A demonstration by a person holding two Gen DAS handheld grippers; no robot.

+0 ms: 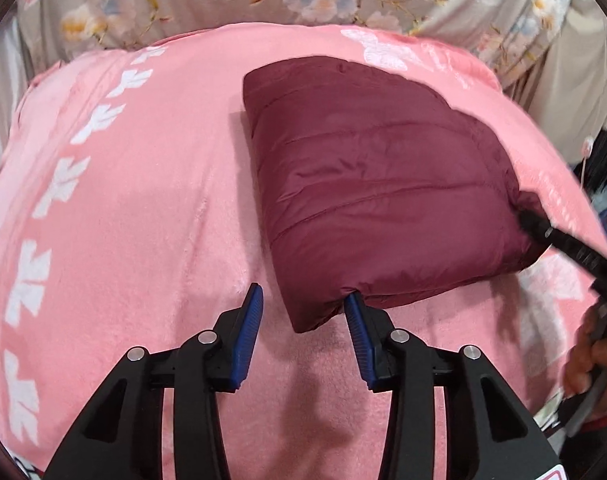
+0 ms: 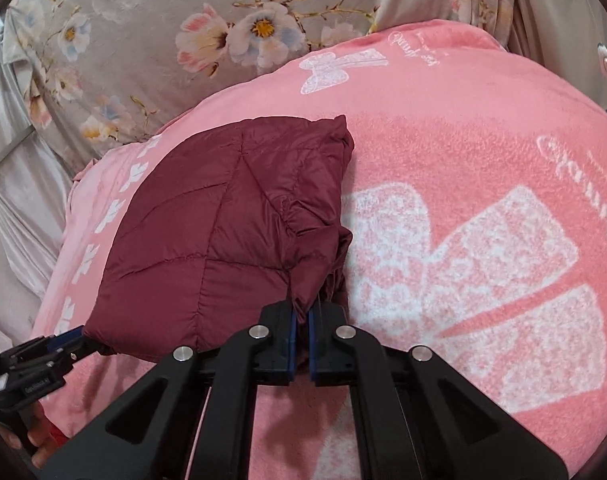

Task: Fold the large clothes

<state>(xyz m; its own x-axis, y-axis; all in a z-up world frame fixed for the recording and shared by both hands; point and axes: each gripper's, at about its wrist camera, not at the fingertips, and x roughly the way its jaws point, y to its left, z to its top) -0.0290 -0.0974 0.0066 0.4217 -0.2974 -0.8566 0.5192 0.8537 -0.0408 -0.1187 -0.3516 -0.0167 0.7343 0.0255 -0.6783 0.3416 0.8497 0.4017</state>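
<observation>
Nearest, the left gripper (image 1: 303, 312) has its blue-padded fingers spread around the near left corner of the folded maroon quilted puffer jacket (image 1: 375, 184); the right pad touches the fabric, the left pad stands clear. The right gripper (image 2: 301, 330) has its fingers pressed together, pinching the jacket's near right corner. The jacket lies on a pink fleece blanket (image 2: 483, 128) printed with white bows and cursive writing too distorted to read. Beyond it lies a grey floral sheet (image 2: 143, 32).
</observation>
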